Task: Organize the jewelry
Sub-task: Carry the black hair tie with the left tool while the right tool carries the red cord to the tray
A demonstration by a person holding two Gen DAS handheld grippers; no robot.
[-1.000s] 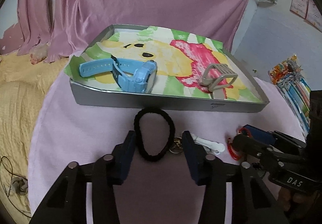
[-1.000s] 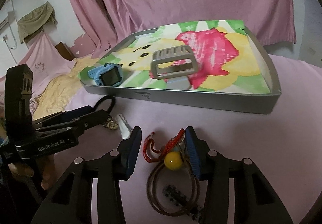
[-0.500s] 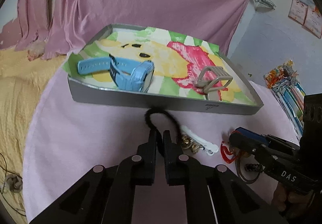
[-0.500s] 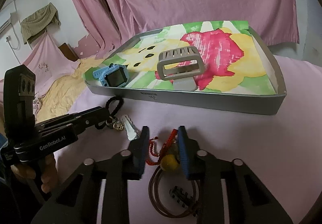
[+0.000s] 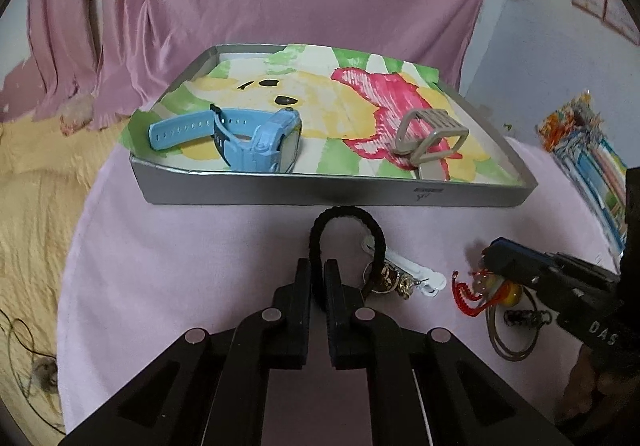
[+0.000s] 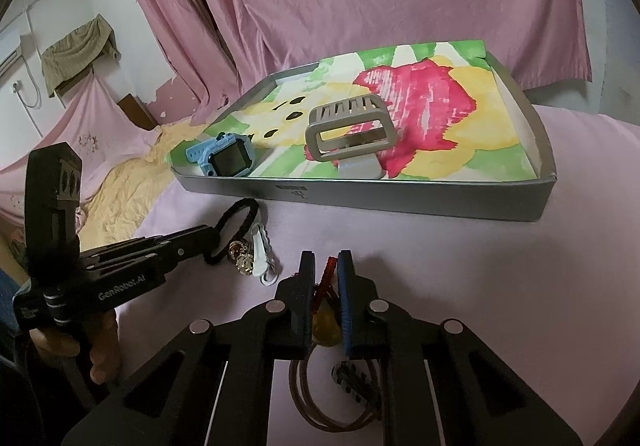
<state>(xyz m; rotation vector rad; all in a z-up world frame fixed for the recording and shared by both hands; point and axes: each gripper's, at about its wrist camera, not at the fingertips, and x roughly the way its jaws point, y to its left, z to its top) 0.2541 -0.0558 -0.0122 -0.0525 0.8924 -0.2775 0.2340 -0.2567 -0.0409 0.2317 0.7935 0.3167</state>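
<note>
One grey tray [image 5: 328, 194] was seen at twelve o'clock of the pink table [image 5: 168, 270], lined with one painted sheet [image 5: 320, 113]. Two things were counted inside it: one blue watch [image 5: 248, 139] at ten o'clock and one beige hair claw [image 5: 430, 135] at two o'clock. On the cloth were counted one black hair tie [image 5: 348, 219], one white clip [image 5: 412, 274], two gold earrings [image 5: 396, 280] and one yellow bead [image 5: 512, 292]. Two grippers were counted.
</note>
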